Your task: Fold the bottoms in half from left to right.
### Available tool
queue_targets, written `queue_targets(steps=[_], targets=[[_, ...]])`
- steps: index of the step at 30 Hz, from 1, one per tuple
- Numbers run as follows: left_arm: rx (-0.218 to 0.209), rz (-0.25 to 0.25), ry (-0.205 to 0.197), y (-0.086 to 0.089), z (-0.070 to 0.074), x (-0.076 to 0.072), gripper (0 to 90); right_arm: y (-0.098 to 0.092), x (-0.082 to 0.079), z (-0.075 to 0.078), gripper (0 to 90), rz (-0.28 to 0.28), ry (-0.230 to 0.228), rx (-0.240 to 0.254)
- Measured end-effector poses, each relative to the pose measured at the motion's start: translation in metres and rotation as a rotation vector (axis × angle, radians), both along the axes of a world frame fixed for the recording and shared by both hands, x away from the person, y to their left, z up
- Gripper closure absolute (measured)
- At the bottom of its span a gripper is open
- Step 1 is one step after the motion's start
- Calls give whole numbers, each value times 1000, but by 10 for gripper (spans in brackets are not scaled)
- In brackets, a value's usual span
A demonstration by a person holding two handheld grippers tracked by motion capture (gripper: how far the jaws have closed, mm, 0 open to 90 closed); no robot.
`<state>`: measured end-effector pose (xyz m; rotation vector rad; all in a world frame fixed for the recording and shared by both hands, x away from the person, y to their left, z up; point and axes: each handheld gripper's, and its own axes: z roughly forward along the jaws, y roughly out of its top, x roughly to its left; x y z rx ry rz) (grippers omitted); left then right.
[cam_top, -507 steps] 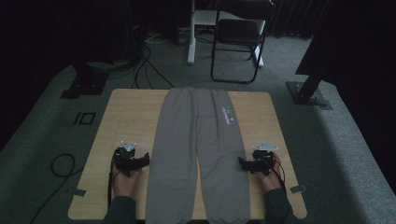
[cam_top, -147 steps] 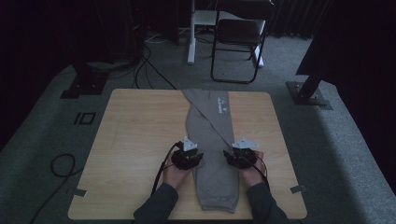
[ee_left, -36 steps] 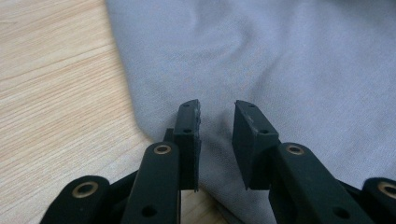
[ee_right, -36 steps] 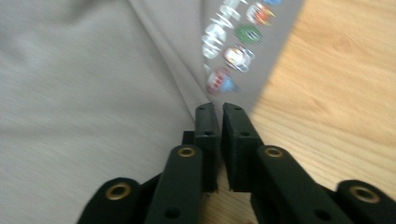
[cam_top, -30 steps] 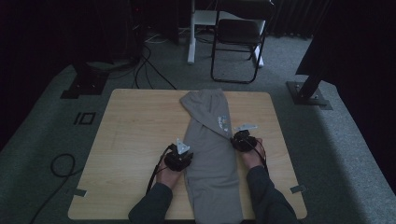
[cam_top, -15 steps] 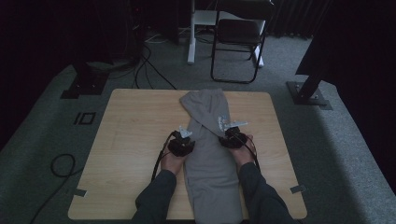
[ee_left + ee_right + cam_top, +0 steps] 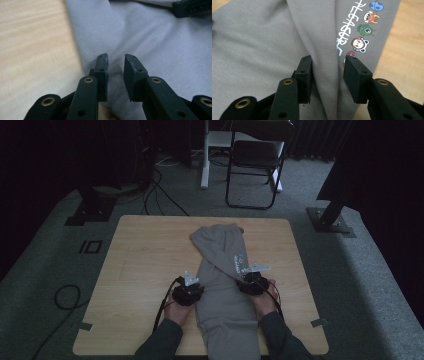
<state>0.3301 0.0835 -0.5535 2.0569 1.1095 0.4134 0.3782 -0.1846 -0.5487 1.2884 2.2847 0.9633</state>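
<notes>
Grey sweatpants (image 7: pixel 220 270) lie folded into a narrow strip down the middle of the wooden table (image 7: pixel 145 265), the far end doubled over. A cartoon print (image 7: pixel 364 27) marks their right side. My left gripper (image 7: pixel 196 290) rests at the strip's left edge. Its jaws have just been closing and stand apart over a crease of cloth (image 7: pixel 116 58) without pinching it. My right gripper (image 7: pixel 246 283) sits at the right edge beside the print. Its jaws have just been opening, and a raised fold of cloth runs loosely between them (image 7: pixel 328 61). The right gripper's tip (image 7: pixel 192 7) shows across the pants (image 7: pixel 155 37).
Bare tabletop lies on both sides of the pants. Beyond the far edge stand a black folding chair (image 7: pixel 252 160) and a white post (image 7: pixel 205 155). Cables (image 7: pixel 65 295) trail on the grey carpet at the left, and dark stand bases (image 7: pixel 330 220) flank the table.
Since half a second ago both grippers have slid back along the pants toward the near edge. The right jaws stand wider than a second ago. The pants lie as before.
</notes>
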Motion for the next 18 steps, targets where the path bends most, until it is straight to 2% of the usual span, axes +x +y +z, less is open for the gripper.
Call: queue_targets(steps=[4,6,7,8,11,13,16,18], targets=[[21,-28,-11,0,0,-20,740,1,-18,2,587,23,22,-14],[24,-37,-17,1,1,-24,740,3,-23,5,580,39,41,-30],[16,-40,-32,3,2,-23,730,5,-23,5,570,43,34,-40],[6,-31,-42,3,2,-22,708,7,-22,7,562,55,5,-46],[-23,-6,-42,5,7,-10,700,17,-12,13,556,81,-31,-41],[-9,5,-39,3,8,0,697,31,-2,18,557,112,-60,-58],[-13,23,-29,1,6,13,697,54,12,23,557,159,-92,-81],[-7,31,-17,0,4,17,698,69,20,23,555,184,-93,-98]])
